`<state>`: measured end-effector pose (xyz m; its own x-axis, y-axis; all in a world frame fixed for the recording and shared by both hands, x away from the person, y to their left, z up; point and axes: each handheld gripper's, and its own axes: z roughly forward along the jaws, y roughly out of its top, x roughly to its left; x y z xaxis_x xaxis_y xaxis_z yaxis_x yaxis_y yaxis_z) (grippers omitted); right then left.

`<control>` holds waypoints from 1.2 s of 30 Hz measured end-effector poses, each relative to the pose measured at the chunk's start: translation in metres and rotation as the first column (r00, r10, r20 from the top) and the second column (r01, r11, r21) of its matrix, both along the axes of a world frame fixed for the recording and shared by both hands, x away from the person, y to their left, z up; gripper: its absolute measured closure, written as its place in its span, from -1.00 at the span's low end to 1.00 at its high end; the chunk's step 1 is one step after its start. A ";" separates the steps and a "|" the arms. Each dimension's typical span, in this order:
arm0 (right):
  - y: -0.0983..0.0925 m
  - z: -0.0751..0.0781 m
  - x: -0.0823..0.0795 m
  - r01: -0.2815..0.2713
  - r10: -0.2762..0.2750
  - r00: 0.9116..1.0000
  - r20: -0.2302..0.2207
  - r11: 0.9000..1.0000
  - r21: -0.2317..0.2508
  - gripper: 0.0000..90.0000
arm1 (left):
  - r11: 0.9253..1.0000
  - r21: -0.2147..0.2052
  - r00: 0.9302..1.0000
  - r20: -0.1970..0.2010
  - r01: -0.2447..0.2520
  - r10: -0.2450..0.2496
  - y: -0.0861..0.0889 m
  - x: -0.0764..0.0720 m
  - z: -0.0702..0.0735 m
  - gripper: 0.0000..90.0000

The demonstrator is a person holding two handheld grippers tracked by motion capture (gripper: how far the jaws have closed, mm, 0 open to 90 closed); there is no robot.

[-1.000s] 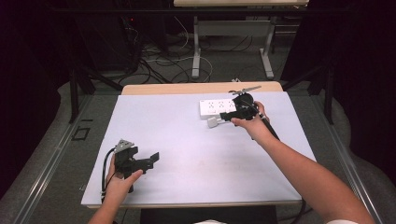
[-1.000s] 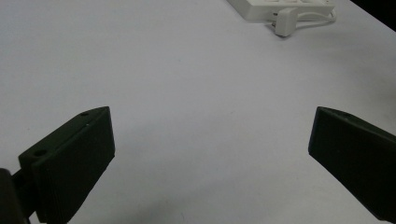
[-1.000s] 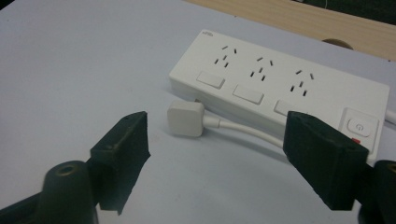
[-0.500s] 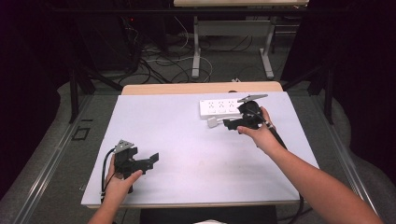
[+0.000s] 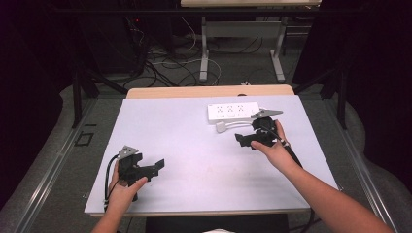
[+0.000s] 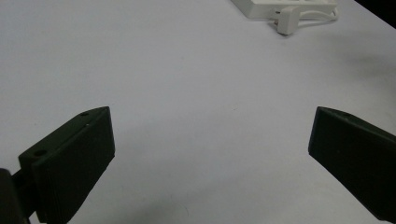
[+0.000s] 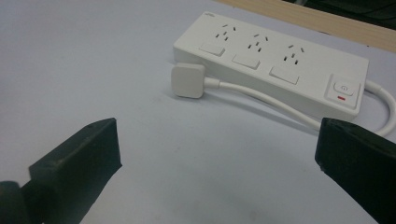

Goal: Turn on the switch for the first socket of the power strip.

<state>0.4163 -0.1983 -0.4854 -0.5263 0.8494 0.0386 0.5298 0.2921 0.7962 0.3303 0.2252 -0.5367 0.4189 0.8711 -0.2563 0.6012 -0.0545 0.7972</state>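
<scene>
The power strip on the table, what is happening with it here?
A person holds a gripper in each hand over a white table. The right gripper sits just in front of the power strip and its plug, which lies loose beside the strip. Its jaws have just been opening, with nothing between them. The left gripper waits open near the table's front edge.

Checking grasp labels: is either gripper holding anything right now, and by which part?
Nothing is held. The right gripper has just been opening, jaws wide and empty, short of the plug and power strip. The left gripper is open over bare table.
</scene>
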 end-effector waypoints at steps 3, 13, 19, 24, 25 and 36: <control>-0.002 -0.004 -0.004 0.000 0.000 1.000 -0.003 1.000 0.006 -1.00 | 1.000 0.005 1.000 0.001 0.006 -0.006 -0.002 -0.001 0.000 -0.99; -0.016 -0.014 -0.023 -0.006 0.006 1.000 0.000 0.999 0.036 -1.00 | 1.000 0.018 1.000 0.011 0.020 -0.020 -0.004 -0.002 0.000 -0.99; -0.029 -0.017 -0.039 0.001 -0.001 1.000 0.007 0.999 0.048 -1.00 | 1.000 0.021 1.000 0.018 0.015 -0.016 -0.004 -0.003 0.001 -0.99; -0.038 -0.020 -0.052 0.000 0.000 1.000 0.014 0.999 0.046 -1.00 | 1.000 0.018 1.000 0.022 0.014 -0.015 -0.004 -0.004 0.002 -0.99; -0.039 -0.020 -0.055 -0.004 0.003 1.000 0.022 0.999 0.038 -1.00 | 1.000 0.019 1.000 0.023 0.014 -0.014 -0.004 -0.004 0.002 -0.99; -0.060 -0.025 -0.083 0.017 -0.020 0.999 0.045 0.998 0.057 -1.00 | 1.000 0.026 0.999 0.029 0.014 -0.015 -0.003 -0.006 0.002 -0.99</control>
